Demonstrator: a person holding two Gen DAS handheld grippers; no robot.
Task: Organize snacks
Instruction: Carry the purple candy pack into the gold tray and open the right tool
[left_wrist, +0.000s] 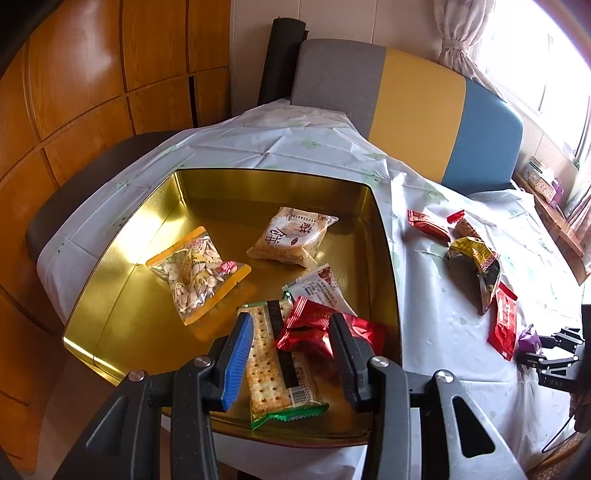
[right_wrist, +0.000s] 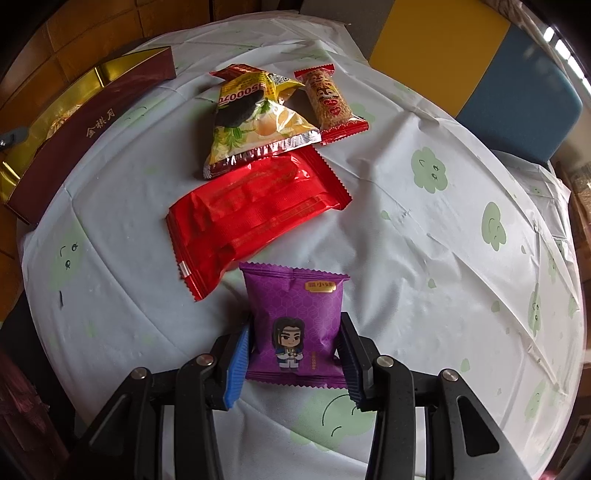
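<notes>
Two grippers in my view: my right gripper (right_wrist: 293, 360) pinches a purple foil snack packet (right_wrist: 295, 325) by its sides on the white green-printed tablecloth (right_wrist: 424, 258), near a red wrapper (right_wrist: 255, 218). My left gripper (left_wrist: 291, 354) hangs spread, gripping nothing, over the gold square tin (left_wrist: 122, 266), above a green-edged cracker pack (left_wrist: 273, 369) and red foil candies (left_wrist: 314, 328) inside.

Window (left_wrist: 524, 62) glare, sharp, fisheye-warped edges

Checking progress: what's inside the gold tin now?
The gold tin holds a seed bag, beige packet, white packet, cracker pack and red candies; anything beneath them is hidden.
</notes>
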